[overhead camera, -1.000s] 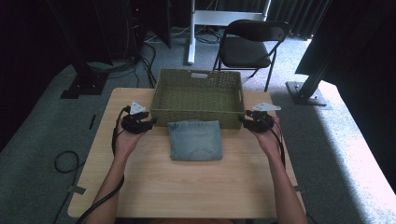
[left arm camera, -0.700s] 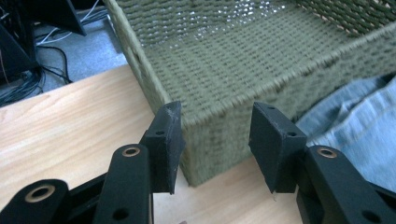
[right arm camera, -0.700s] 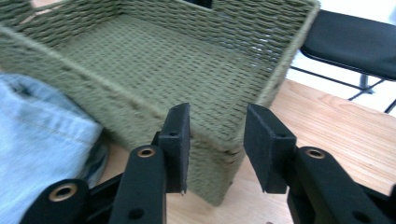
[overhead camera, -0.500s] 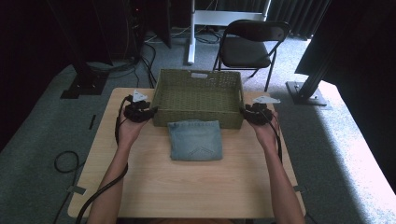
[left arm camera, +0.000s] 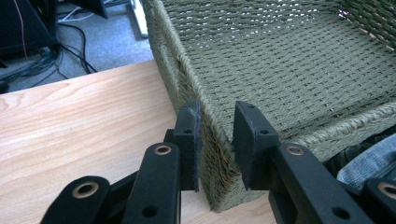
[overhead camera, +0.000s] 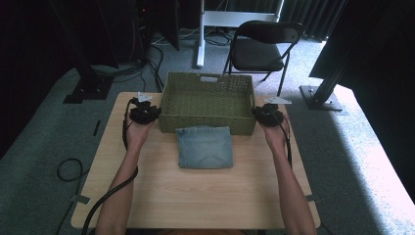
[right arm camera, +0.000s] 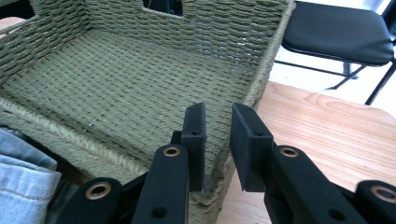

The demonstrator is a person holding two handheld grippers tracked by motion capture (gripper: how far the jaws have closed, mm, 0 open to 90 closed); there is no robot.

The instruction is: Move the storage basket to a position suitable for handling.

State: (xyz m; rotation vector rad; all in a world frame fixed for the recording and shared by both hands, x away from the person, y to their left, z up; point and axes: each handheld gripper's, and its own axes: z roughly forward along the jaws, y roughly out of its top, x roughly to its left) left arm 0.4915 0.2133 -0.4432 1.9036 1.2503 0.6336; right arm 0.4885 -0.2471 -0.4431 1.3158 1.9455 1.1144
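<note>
A green woven basket [overhead camera: 205, 122] stands at the far middle of the wooden table. Folded blue jeans [overhead camera: 204, 147] lie flat against its near wall. My left gripper [overhead camera: 151, 113] is at the basket's near left corner; its jaws have just been closing and straddle the left wall [left arm camera: 187, 79], with a thin gap at the inner pad [left arm camera: 250, 140]. My right gripper [overhead camera: 259, 112] is at the near right corner; its jaws have also just been closing and now pinch the right wall [right arm camera: 261, 60]. The jeans show at the edges [left arm camera: 369, 161] [right arm camera: 18, 186].
The table [overhead camera: 205, 196] has bare wood in front of the jeans and to both sides. Behind it stands a black folding chair [overhead camera: 262, 46]. Black stands and cables lie on the grey carpet at the left [overhead camera: 88, 88], with a metal base at the right [overhead camera: 318, 98].
Both hands have moved away from the person and slightly inward, from beside the jeans up to the basket's near corners. The basket and jeans have not moved.
</note>
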